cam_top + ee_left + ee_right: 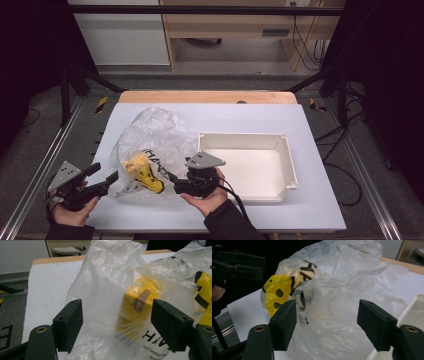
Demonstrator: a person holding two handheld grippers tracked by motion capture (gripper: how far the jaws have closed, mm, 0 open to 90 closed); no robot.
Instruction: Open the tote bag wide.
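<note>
A crumpled clear plastic bag (155, 135) with a yellow and black print (150, 182) lies on the white table, left of centre. Inside it sits a yellow box-like item (136, 162). My left gripper (107, 181) points at the bag's left edge, and its jaws stand wide open with the bag (110, 277) and the blurred yellow item (137, 302) between them. My right gripper (170, 177) reaches in from the bag's lower right. It is open too, with loose bag film (342, 290) bulging between its jaws and the yellow print (277, 290) beyond its left jaw.
A white rectangular tray (245, 136) stands just right of the bag, and its corner (414, 305) shows beside my right jaw. The table's wooden back edge (205, 96) lies beyond. Metal rails and grey floor flank the table.
</note>
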